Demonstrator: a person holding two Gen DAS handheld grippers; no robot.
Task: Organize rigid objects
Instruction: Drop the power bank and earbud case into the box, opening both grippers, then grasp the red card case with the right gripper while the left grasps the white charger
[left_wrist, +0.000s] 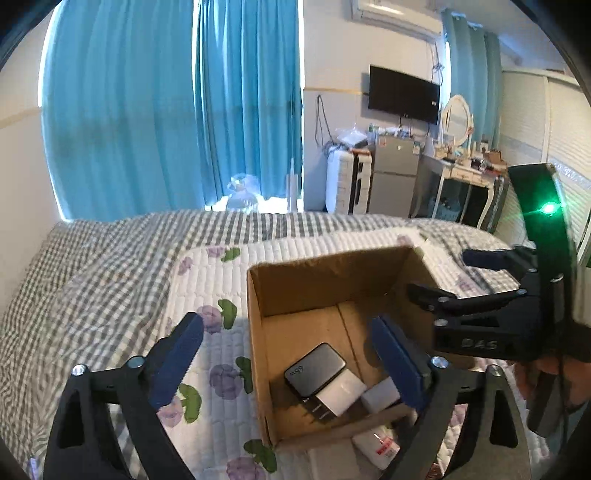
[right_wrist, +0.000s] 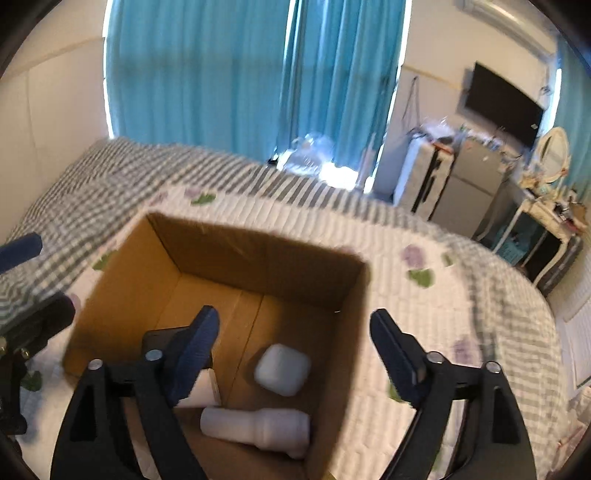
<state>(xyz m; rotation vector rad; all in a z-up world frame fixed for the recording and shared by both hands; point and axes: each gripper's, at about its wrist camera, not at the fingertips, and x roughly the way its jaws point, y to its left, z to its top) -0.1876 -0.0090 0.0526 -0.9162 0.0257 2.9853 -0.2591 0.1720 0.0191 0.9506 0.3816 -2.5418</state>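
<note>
An open cardboard box (left_wrist: 258, 332) sits on the bed. On its floor lie a dark power bank (left_wrist: 316, 369), a white charger (left_wrist: 341, 393) and a small white case (left_wrist: 380, 395). My left gripper (left_wrist: 288, 354) is open and empty, with one finger outside the box's left wall and the other over its inside. From the right wrist, the box (right_wrist: 258, 251) also holds a white bottle (right_wrist: 255, 424) lying beside the white case (right_wrist: 282, 369). My right gripper (right_wrist: 295, 332) hangs open and empty above the box, with the power bank (right_wrist: 159, 338) partly hidden behind its left finger.
The box rests on a white quilt with purple flowers (left_wrist: 207, 280) over a grey checked sheet (left_wrist: 92, 266). A white packet with red print (left_wrist: 376, 443) lies by the box's near wall. Blue curtains (left_wrist: 177, 110), a fridge (left_wrist: 395, 177) and a dressing table (left_wrist: 469, 173) stand beyond the bed.
</note>
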